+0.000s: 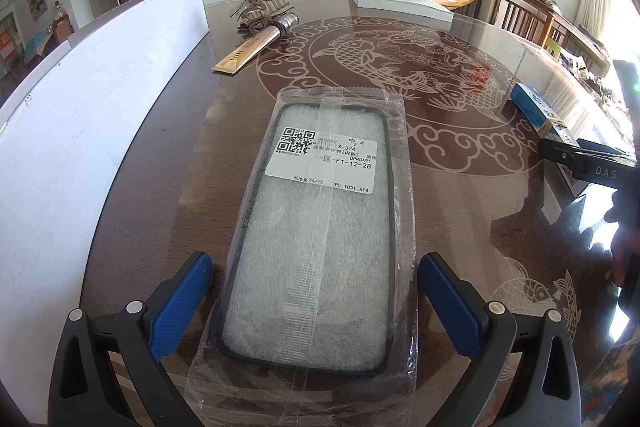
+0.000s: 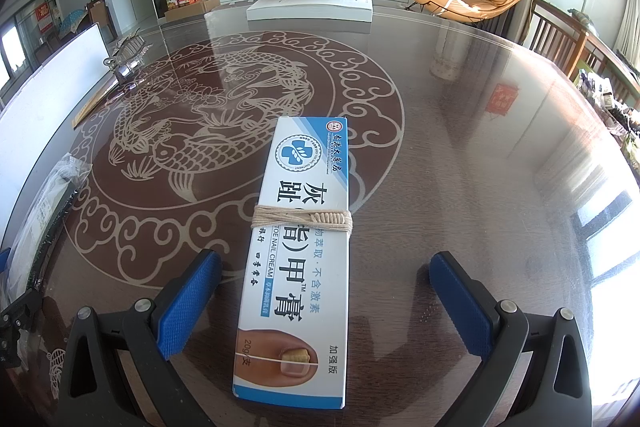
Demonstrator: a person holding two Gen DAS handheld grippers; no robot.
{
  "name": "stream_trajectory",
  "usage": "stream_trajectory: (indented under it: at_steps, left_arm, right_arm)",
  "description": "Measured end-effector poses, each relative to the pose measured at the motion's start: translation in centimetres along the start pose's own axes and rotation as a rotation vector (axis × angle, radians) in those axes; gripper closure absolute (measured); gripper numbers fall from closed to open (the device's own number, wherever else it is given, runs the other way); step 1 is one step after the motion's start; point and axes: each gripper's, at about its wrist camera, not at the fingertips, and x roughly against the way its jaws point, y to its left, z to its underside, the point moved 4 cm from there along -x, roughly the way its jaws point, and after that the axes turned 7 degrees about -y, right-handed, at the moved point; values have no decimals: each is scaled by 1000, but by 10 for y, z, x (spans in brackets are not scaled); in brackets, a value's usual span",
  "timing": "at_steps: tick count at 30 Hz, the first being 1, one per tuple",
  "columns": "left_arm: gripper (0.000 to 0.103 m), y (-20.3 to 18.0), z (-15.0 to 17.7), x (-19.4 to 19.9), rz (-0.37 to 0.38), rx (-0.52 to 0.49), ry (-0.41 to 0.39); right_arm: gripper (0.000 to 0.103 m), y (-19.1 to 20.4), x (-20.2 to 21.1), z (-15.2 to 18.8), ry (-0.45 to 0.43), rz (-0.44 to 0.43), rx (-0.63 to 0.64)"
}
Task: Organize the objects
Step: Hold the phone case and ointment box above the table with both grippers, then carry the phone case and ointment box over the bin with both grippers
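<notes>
A black phone case in a clear plastic bag (image 1: pixel 316 227) lies flat on the dark table. My left gripper (image 1: pixel 316 287) is open, its blue fingers on either side of the bag's near end, apart from it. A white and blue nail cream box (image 2: pixel 298 247) tied with beige string lies flat between the fingers of my right gripper (image 2: pixel 326 291), which is open and not touching it. The box also shows at the right in the left wrist view (image 1: pixel 544 115). The bagged case shows at the left edge of the right wrist view (image 2: pixel 44 211).
A white board (image 1: pixel 80 131) stands along the table's left side. A gold tube (image 1: pixel 256 43) and a glittery hair clip (image 1: pixel 260 7) lie at the far left. A white open box (image 1: pixel 400 1) sits at the far edge. Wooden chairs (image 2: pixel 560 39) stand on the right.
</notes>
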Motion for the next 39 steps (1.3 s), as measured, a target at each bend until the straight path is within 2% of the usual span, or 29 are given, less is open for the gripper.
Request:
stream_trajectory:
  at_steps: [6, 14, 20, 22, 26, 27, 28, 29, 30, 31, 32, 33, 35, 39]
  left_arm:
    - [0, 2, -1, -2, 6, -3, 28]
    - [0, 6, -2, -4, 3, -1, 14]
    - [0, 8, -5, -6, 39, -37, 18]
    - [0, 8, -6, -7, 45, -39, 18]
    - [0, 8, -9, -10, 34, -26, 7]
    - [3, 9, -10, -9, 28, -25, -1]
    - [22, 10, -11, -6, 27, -19, -20]
    - [29, 12, -12, -4, 18, -18, -35]
    - [29, 16, -12, -4, 40, 1, -37]
    - [29, 21, -12, -2, 69, 35, -49]
    - [29, 27, -12, 0, 98, 79, -57]
    - [29, 34, -13, 4, 129, 127, -67]
    - [29, 44, -17, 15, 170, 189, -117]
    - [29, 56, -25, 51, 197, 256, -246]
  right_arm:
    - [0, 0, 0, 0, 0, 0, 0]
    - [0, 0, 0, 0, 0, 0, 0]
    - [0, -1, 1, 0, 0, -1, -2]
    - [0, -1, -2, -2, 29, -12, 9]
    - [0, -4, -13, -19, 147, -38, 33]
    - [0, -3, -15, -23, 161, -43, 42]
    - [2, -2, -19, -27, 185, -46, 49]
    - [10, -1, -22, -27, 215, -40, 54]
    - [19, 0, -22, -28, 223, -37, 47]
    - [43, -1, -18, -30, 223, -25, 38]
    - [59, -1, -13, -32, 235, -15, 22]
    - [58, -1, -9, -31, 249, 10, 12]
    - [59, 3, 2, -31, 235, -34, -9]
    - [59, 15, 33, -41, 167, -123, -48]
